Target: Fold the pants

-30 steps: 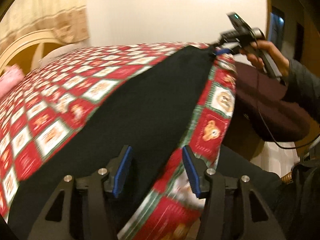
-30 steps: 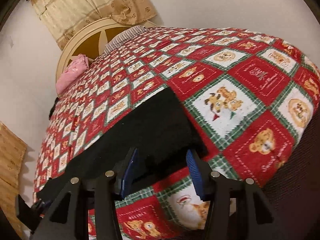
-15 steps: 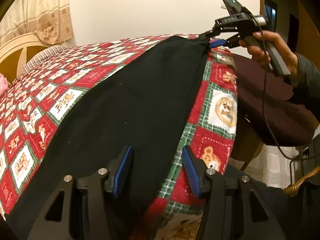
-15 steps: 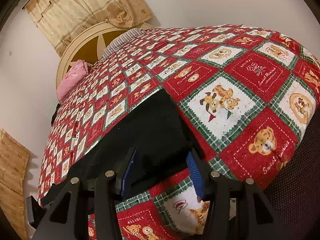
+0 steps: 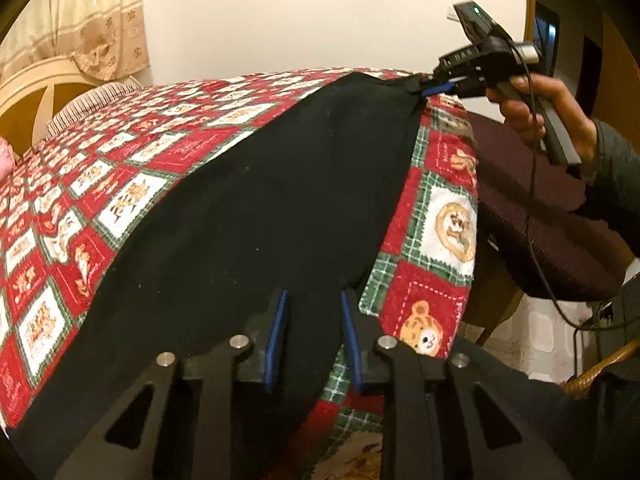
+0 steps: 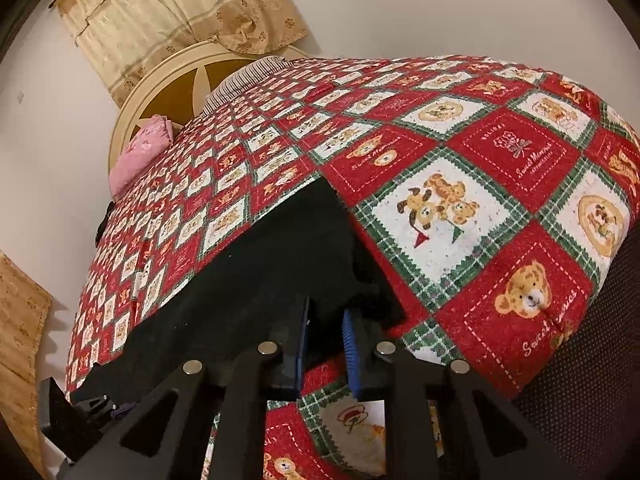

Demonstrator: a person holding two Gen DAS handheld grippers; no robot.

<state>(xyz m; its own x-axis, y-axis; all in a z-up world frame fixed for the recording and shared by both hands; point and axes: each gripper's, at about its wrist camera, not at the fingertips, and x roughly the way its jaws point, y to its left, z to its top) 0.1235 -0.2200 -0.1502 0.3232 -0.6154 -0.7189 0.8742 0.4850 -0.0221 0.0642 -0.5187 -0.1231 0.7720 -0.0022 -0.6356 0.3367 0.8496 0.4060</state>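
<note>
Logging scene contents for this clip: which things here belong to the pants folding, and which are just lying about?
In the job:
black pants, spread on the bed
left gripper, closed on the pants' near edge
right gripper, closed on the far corner

Lying about:
teddy-bear quilt, under the pants
pink pillow
curtain
headboard

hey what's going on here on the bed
A person is folding black pants spread across a bed with a teddy-bear quilt, using a handheld gripper in each hand. The right gripper is pinching the far corner of the pants, at the quilt's edge. The left gripper has its fingers around the near end, narrowed but possibly not fully clamped. The pants lie mostly flat, with no fold made yet.
</note>
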